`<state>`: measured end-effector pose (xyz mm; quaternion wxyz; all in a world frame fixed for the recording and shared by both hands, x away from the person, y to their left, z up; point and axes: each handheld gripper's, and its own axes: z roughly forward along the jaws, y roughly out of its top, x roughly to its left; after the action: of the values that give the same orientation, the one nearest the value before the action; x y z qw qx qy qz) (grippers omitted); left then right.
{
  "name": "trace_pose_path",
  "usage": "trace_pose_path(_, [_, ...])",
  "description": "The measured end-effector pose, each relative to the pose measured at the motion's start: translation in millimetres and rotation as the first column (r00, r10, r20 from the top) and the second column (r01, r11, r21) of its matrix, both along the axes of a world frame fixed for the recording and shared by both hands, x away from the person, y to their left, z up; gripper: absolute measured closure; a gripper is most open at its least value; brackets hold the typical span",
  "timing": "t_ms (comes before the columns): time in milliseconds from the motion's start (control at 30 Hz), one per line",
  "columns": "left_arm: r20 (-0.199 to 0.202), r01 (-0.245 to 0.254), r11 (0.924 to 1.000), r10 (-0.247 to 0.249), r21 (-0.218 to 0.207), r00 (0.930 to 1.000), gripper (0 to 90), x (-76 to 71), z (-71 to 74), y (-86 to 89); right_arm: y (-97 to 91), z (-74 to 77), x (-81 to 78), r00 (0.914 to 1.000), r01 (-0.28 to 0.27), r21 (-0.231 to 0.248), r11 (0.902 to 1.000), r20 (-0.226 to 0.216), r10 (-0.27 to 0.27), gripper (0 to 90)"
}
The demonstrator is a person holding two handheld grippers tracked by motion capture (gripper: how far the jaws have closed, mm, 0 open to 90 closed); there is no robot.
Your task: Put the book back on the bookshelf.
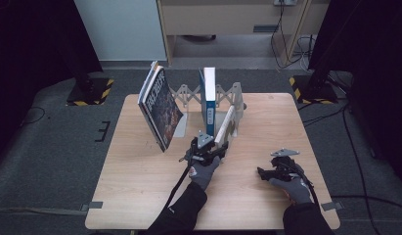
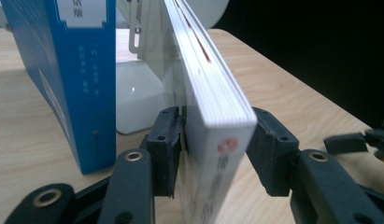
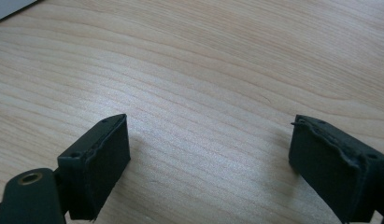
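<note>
The left gripper [image 1: 208, 147] sat just below the middle of the high view, at the near end of a white book [image 1: 225, 125] that leaned to the right in a book rack [image 1: 236, 100]. In the left gripper view the white book [image 2: 213, 107] stood between the two black jaws: the left pad lay against its cover, while the right pad looked to stand just off the page edges, so the jaws were loosely open around the book rather than pinching it. The book ran from the bottom centre of that frame up toward the top.

The right gripper [image 1: 267, 172] rested at the lower right of the high view, on the wooden table [image 1: 140, 186] and well apart from the books. In its own view the right gripper [image 3: 208, 158] had its jaws spread wide over bare wood, holding nothing.

The rack, at the upper middle of the table, held a blue book [image 1: 208, 95] upright near its centre, with the white book just to its right. A dark-covered book [image 1: 159, 105] leaned at the rack's left end.
</note>
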<state>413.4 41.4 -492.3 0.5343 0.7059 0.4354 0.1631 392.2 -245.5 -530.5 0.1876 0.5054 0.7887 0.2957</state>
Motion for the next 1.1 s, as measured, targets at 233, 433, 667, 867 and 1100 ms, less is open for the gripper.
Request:
trace_pose_path(233, [-0.002,0.02,0.9998,-0.02,0.005,0.9998,60.3,3.6,-1.2,-9.1,0.3,0.0,-0.2,1.0,0.0,0.002,1.0,0.0,0.0,12.5])
trace_pose_path(433, [-0.016,0.016,0.9998,-0.016,0.015,0.9997,59.8,13.2,0.5,-17.1,0.2,0.0,-0.1,1.0,-0.001,0.002,1.0,0.0,0.001,12.5])
trace_pose_path(667, [-0.016,0.039,0.9988,-0.038,0.031,0.9991,58.0,23.0,2.5,-19.4,0.6,-0.3,-0.3,1.0,-0.002,0.006,1.0,-0.001,0.002,11.7])
trace_pose_path(867, [-0.006,0.078,0.9961,-0.077,0.042,0.997,56.8,9.5,2.5,-12.1,0.9,-0.6,-0.4,1.0,-0.001,0.007,1.0,0.002,0.001,11.3])
trace_pose_path(1100, [-0.013,0.094,0.9943,-0.093,0.051,0.9956,60.5,1.2,0.8,-7.7,1.0,-1.0,-0.6,1.0,0.001,0.008,1.0,0.005,-0.001,11.1])
